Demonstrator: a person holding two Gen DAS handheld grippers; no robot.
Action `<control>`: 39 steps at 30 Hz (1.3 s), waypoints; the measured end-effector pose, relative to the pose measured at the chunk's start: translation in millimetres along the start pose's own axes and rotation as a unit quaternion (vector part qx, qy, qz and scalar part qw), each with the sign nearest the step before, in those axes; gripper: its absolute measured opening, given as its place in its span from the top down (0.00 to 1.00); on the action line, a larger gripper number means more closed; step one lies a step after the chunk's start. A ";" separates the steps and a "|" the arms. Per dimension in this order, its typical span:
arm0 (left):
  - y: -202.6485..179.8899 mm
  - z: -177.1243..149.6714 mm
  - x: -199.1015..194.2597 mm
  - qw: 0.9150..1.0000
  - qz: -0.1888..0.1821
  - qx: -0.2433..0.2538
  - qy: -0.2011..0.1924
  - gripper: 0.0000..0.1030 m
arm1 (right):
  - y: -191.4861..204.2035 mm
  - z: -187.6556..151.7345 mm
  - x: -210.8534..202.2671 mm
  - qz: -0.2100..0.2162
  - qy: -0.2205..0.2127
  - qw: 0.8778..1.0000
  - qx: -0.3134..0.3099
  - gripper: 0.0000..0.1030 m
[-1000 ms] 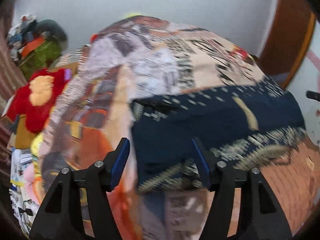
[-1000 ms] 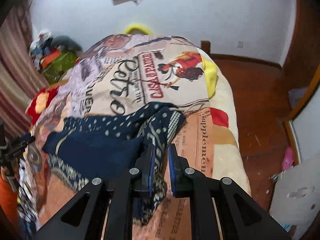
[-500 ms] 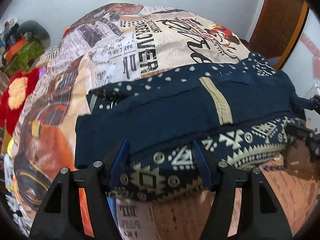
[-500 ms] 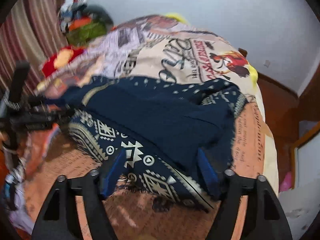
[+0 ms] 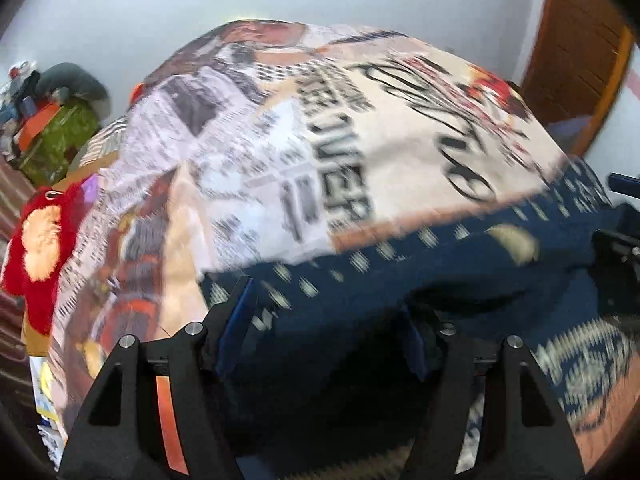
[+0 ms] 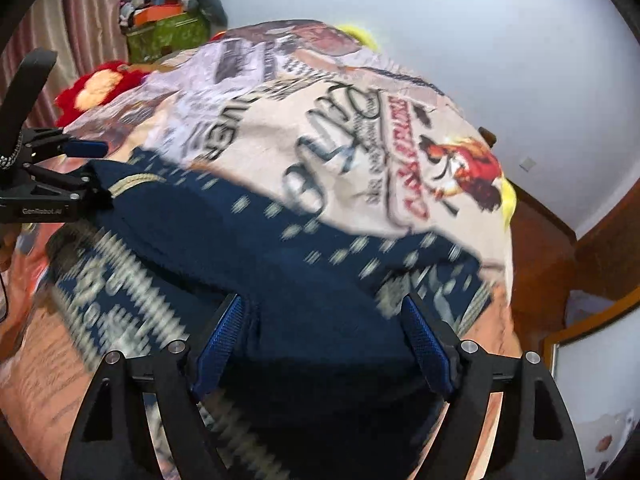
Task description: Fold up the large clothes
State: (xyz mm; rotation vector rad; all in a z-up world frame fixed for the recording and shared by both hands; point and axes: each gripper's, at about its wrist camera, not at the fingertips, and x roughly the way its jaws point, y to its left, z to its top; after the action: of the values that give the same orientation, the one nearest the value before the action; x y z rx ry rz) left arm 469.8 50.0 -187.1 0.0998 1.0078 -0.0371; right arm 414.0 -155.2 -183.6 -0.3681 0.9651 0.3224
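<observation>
A navy garment with cream dots and a patterned band [image 5: 400,280] lies folded on the printed bedspread [image 5: 300,140]. It also shows in the right wrist view [image 6: 280,256]. My left gripper [image 5: 328,320] is open, its jaws wide apart just above the garment's left part. My right gripper [image 6: 324,328] is open, jaws wide apart over the garment's right part. The left gripper shows in the right wrist view [image 6: 68,160] at the garment's far left end. Both views are motion blurred.
A red and yellow plush [image 5: 40,236] lies at the bed's left edge. A green box with a pile of things [image 5: 56,136] stands by the wall. A wooden door [image 5: 576,52] is at the right. Brown floor [image 6: 540,248] lies beyond the bed's right edge.
The right gripper, shut on the garment a second ago, opened and stays open. Both grippers have moved lower and closer over the garment.
</observation>
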 end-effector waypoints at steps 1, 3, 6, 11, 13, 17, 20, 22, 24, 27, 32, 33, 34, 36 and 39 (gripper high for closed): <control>6.4 6.8 2.2 1.000 0.008 -0.007 -0.002 0.36 | -6.1 6.5 1.7 -0.005 -0.002 1.000 0.006 0.23; 22.1 19.2 3.9 0.999 0.031 -0.025 -0.009 0.36 | -23.4 21.0 5.5 -0.020 -0.008 0.999 0.028 0.23; 48.8 31.7 -4.2 0.997 0.050 -0.055 -0.024 0.36 | -51.4 39.1 3.4 -0.056 -0.019 0.996 0.064 0.23; 89.1 33.1 -34.0 0.992 0.051 -0.107 -0.049 0.36 | -81.9 52.0 -19.1 -0.046 -0.044 0.992 0.111 0.23; 97.1 29.2 -43.6 0.990 0.047 -0.120 -0.054 0.36 | -83.7 51.6 -26.9 -0.040 -0.051 0.991 0.118 0.23; 103.5 11.8 -57.7 0.989 0.030 -0.138 -0.051 0.35 | -74.6 46.4 -41.1 -0.021 -0.059 0.991 0.121 0.23; 100.5 -9.7 -64.5 0.989 0.010 -0.142 -0.042 0.34 | -58.2 39.7 -51.2 -0.002 -0.063 0.992 0.113 0.23; 96.7 -29.0 -67.0 0.988 -0.012 -0.149 -0.030 0.34 | -41.8 34.8 -58.2 0.010 -0.067 0.993 0.101 0.23; 93.0 -47.0 -67.4 0.986 -0.039 -0.162 -0.012 0.34 | -27.9 30.3 -62.4 0.019 -0.068 0.994 0.089 0.23; 91.2 -77.0 -64.1 0.976 -0.084 -0.198 0.019 0.33 | -2.8 23.1 -67.8 0.033 -0.068 0.995 0.068 0.23; 92.5 -126.9 -51.9 0.949 -0.144 -0.272 0.068 0.33 | 39.4 10.8 -65.8 0.056 -0.050 0.997 0.032 0.22; 92.4 -136.7 -48.6 0.942 -0.154 -0.288 0.077 0.33 | 47.3 8.2 -63.3 0.058 -0.044 0.997 0.024 0.21; 91.2 -143.8 -46.3 0.938 -0.159 -0.297 0.083 0.33 | 56.2 5.4 -59.3 0.059 -0.038 0.997 0.014 0.21; 88.3 -156.8 -42.8 0.931 -0.169 -0.309 0.093 0.33 | 70.1 -0.1 -49.8 0.060 -0.024 0.998 -0.002 0.21; 82.2 -175.0 -37.1 0.916 -0.201 -0.329 0.109 0.33 | 92.0 -9.3 -31.4 0.065 0.006 0.998 -0.026 0.21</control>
State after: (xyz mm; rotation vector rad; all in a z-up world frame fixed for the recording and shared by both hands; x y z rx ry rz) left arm 308.9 148.8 -242.9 -0.7380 1.2027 -0.0610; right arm 351.5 -80.5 -176.7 -0.3561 0.9970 0.4652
